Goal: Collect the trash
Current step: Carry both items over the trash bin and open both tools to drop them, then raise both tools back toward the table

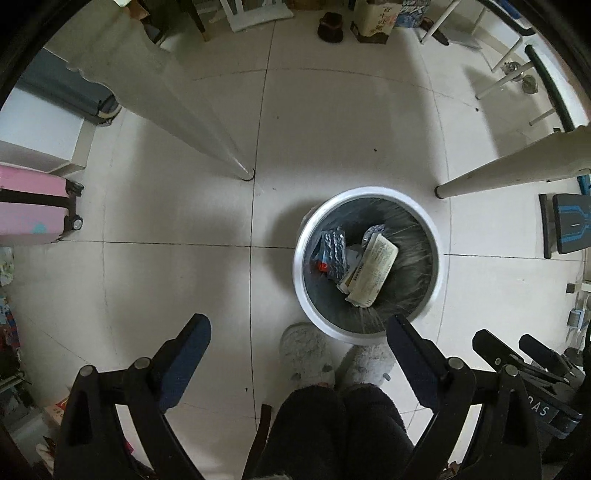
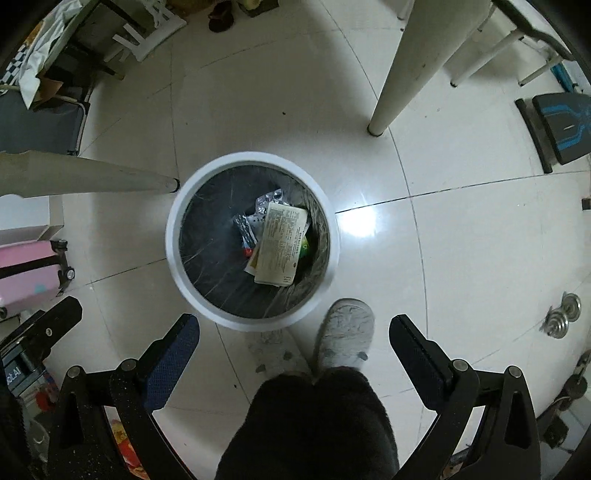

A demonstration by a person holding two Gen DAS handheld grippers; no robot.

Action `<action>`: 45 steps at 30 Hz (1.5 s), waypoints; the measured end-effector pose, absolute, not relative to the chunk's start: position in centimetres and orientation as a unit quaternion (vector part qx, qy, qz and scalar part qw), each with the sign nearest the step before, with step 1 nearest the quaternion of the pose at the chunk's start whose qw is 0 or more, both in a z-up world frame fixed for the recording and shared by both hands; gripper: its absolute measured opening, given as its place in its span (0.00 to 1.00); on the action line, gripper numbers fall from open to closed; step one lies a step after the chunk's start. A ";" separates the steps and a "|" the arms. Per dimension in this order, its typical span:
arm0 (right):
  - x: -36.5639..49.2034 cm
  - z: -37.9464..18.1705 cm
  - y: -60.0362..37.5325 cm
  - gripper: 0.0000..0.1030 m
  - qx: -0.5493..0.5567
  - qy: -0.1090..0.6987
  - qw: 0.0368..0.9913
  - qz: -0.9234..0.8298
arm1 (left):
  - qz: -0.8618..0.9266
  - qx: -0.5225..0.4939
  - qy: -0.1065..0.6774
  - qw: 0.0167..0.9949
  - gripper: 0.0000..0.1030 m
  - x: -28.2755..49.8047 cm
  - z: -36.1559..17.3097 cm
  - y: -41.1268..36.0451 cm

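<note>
Both grippers, left (image 1: 298, 342) and right (image 2: 294, 342), hung over bin (image 2: 171, 236), jaws released, empty. Trash inside: printed packet (image 2: 280, 245) at 3 o'clock, foil wrapper (image 2: 271, 195) at 12. Likely light, crinkly, slippery; pinch packet edge.

A lived-in room of a home, seen from above: pale glossy floor tiles (image 2: 461, 258) with dark grout lines, cream table legs (image 2: 402, 66) planted on them, and a person's fluffy grey slippers (image 2: 345, 332) at the bottom of the frame. A pink wheeled suitcase (image 1: 33, 210) stands at the left edge, shoes (image 1: 330, 27) and a printed carton (image 1: 375, 22) line the top, and small dumbbells (image 2: 563, 315) lie at lower right.
</note>
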State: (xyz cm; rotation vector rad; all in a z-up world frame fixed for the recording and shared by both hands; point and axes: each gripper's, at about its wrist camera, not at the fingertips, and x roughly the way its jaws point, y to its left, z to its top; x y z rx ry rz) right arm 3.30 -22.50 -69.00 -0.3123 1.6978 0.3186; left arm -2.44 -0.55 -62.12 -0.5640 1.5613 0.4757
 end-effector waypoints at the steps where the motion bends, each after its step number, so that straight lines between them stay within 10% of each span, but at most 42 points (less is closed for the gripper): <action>1: 3.3 -67.9 -22.4 1.00 -0.141 0.742 0.641 0.139 | 0.209 -0.248 0.686 0.651 0.94 -2.4 -62.0 -0.7; 26: 2.2 -36.8 -18.8 1.00 -0.113 0.701 0.676 0.195 | 0.245 -0.248 0.635 0.690 0.94 -3.1 -38.1 1.3; 37: 20.8 -25.6 -14.5 1.00 -0.065 0.639 0.737 0.209 | 0.288 -0.274 0.583 0.709 0.94 11.0 -33.3 8.2; 45: 43.5 -27.4 -11.6 1.00 0.009 0.646 0.746 0.160 | 0.309 -0.344 0.575 0.675 0.94 27.9 -34.1 14.9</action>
